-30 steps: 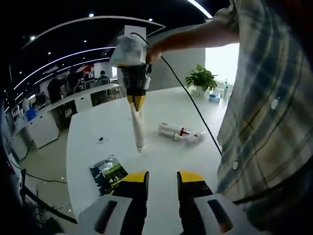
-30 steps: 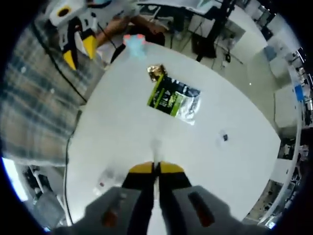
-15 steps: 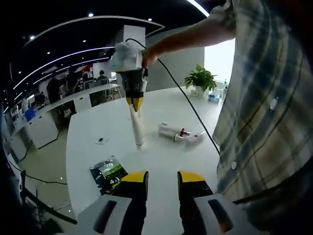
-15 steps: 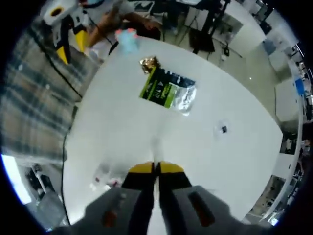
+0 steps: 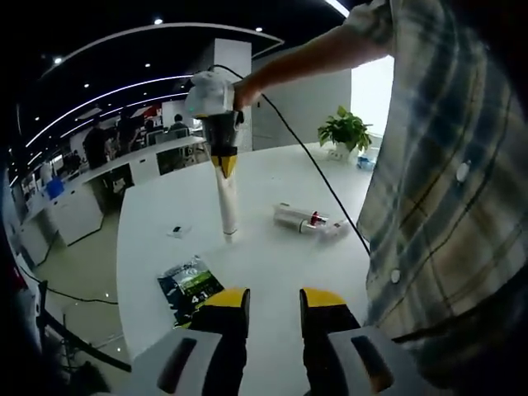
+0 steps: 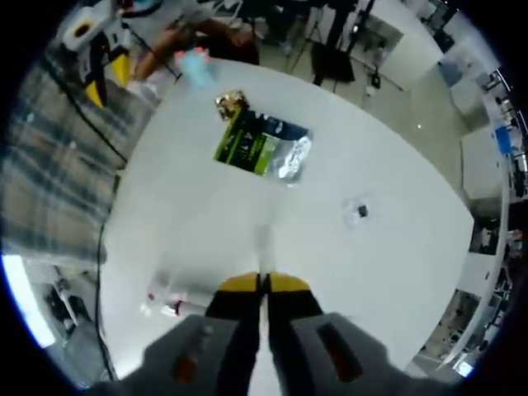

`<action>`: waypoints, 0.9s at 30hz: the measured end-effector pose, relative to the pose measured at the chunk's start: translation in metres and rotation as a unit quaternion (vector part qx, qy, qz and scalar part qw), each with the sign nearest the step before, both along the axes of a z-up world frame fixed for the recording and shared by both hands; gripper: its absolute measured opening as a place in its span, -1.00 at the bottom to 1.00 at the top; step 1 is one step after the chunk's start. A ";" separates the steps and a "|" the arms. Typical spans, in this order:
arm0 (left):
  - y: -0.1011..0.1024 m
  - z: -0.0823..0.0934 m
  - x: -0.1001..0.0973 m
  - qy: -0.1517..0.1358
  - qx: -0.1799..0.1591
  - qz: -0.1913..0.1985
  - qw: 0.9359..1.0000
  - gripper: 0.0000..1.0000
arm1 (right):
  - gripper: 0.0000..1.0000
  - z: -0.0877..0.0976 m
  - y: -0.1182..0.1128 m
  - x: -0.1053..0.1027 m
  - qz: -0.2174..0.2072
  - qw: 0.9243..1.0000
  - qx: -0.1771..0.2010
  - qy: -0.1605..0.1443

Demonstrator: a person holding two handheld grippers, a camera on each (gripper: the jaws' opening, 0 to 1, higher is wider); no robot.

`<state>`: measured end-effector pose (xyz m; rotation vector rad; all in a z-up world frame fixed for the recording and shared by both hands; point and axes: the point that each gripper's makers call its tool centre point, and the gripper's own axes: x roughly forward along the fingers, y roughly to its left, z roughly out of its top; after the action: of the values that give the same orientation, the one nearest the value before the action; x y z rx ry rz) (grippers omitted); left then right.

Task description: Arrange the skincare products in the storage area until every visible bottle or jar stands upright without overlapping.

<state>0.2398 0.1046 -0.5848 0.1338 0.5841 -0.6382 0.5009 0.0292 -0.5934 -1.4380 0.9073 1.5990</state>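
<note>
right gripper (image 5: 223,168) clamps a white tube (image 5: 227,202) upright (cap on the table (image 5: 272,264)).

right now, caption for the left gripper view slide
Right gripper holds a white tube upright on the white table, near lying bottles and a green pouch.
</note>
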 end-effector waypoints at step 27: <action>0.010 -0.006 -0.013 0.007 0.002 0.023 1.000 -0.53 | -1.00 -0.001 0.006 0.018 -0.012 1.000 -0.016 -0.008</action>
<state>0.2273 0.1145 -0.5907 0.1194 0.5998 -0.5938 0.5188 0.0351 -0.5940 -1.4552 0.9406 1.5598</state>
